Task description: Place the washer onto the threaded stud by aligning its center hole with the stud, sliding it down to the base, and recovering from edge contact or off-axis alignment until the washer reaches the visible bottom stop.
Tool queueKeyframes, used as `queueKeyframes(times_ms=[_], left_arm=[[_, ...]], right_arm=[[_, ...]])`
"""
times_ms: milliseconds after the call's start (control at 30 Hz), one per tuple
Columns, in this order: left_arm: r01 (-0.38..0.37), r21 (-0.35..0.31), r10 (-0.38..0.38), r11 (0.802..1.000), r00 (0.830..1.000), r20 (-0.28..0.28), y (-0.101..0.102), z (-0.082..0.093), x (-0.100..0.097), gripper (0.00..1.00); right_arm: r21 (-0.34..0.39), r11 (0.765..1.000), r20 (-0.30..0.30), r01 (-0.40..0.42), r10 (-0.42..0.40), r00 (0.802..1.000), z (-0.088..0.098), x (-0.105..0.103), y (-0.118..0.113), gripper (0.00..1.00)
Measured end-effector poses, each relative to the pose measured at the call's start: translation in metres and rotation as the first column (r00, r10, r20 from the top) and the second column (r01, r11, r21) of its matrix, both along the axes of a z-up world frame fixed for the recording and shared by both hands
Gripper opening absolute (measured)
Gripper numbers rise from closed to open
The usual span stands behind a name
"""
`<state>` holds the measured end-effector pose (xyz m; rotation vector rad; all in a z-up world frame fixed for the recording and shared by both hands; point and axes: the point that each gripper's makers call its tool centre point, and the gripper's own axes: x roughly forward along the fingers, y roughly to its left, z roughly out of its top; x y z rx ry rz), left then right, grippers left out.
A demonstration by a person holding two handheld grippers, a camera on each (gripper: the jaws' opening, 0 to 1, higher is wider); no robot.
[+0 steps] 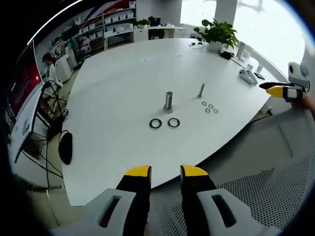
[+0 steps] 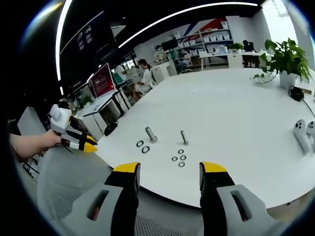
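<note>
White table (image 1: 123, 73), studs (image 1: 169, 101), small washers (image 1: 210, 107) barely resolved

No legible text, label or number anywhere

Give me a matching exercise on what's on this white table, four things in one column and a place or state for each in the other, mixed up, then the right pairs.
Things:
1. large stud
2. two large washers
3. four small washers
4. potted plant

Places or states:
A. lying flat in a cluster beside the thin stud
B. at the far edge of the table, by the windows
C. standing upright, nothing on it
D. lying side by side on the table, between the large stud and the left gripper

Pairs: 1-C, 2-D, 3-A, 4-B
</note>
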<state>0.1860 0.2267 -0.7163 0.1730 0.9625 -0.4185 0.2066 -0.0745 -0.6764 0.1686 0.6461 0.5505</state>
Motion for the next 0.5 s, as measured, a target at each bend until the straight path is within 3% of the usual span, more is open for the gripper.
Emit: queueKeyframes(times_ms=[500], left_arm=[[0.066, 0.013, -0.066, 0.998, 0.998, -0.02, -0.018, 0.001, 0.037, 0.24]], right_arm=[[0.002, 1.0, -0.003, 0.011, -0.011, 1.0, 0.0, 0.0, -0.003, 0.51]])
